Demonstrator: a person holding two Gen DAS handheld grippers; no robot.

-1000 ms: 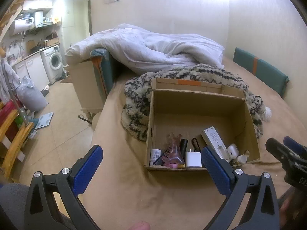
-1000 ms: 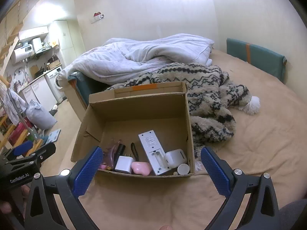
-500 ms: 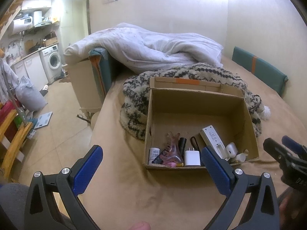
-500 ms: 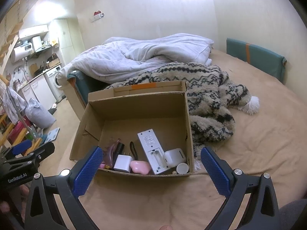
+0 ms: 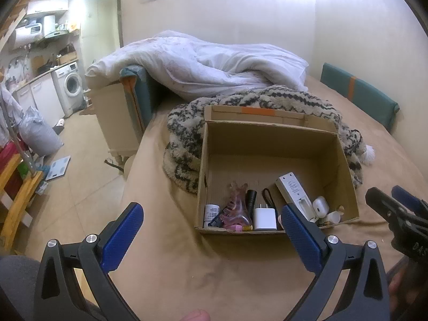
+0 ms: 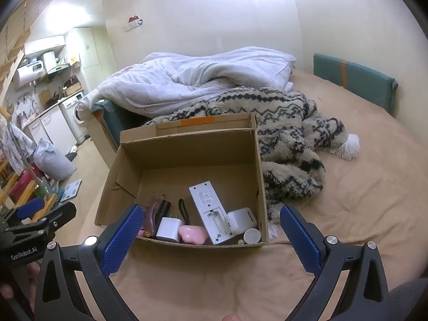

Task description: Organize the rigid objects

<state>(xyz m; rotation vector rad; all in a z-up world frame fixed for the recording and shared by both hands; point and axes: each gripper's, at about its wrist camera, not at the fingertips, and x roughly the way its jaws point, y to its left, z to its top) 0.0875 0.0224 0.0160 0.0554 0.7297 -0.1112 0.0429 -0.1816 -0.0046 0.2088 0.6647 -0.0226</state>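
Both claws are spread wide and hold nothing: the left claw (image 5: 211, 219) hangs over the tan bed cover with its right blue pad just overlapping the near rim of the cardboard box (image 5: 270, 144), and the right claw (image 6: 207, 222) hangs nearer, its pads framing the same near rim. Over the last second both claws have drawn back a little, so the box sits slightly farther ahead and looks smaller than it did; nothing in the box has shifted. That reads as a pause between picks, or the end of the sorting, since no loose item shows on the bed cover (image 6: 374, 200) within reach. Straight ahead of the right claw, packed along the near wall of the box, lie a white remote (image 6: 210, 210) with its battery bay open, a white charger plug (image 6: 169, 229), a pink heart-shaped case (image 6: 193, 234), a white earbud case (image 6: 240, 220), a small white cap (image 6: 252, 236), a black torch (image 6: 163, 210) and a pink hair clip (image 6: 151, 214); from the left claw a small white bottle (image 5: 211, 212) shows at the box's left corner. Beyond the box lie a patterned shaggy blanket (image 6: 289, 123) and a white duvet (image 6: 192, 80). Far left, past the bed edge, are tiled floor, a washing machine (image 5: 71, 84) and kitchen cupboards.
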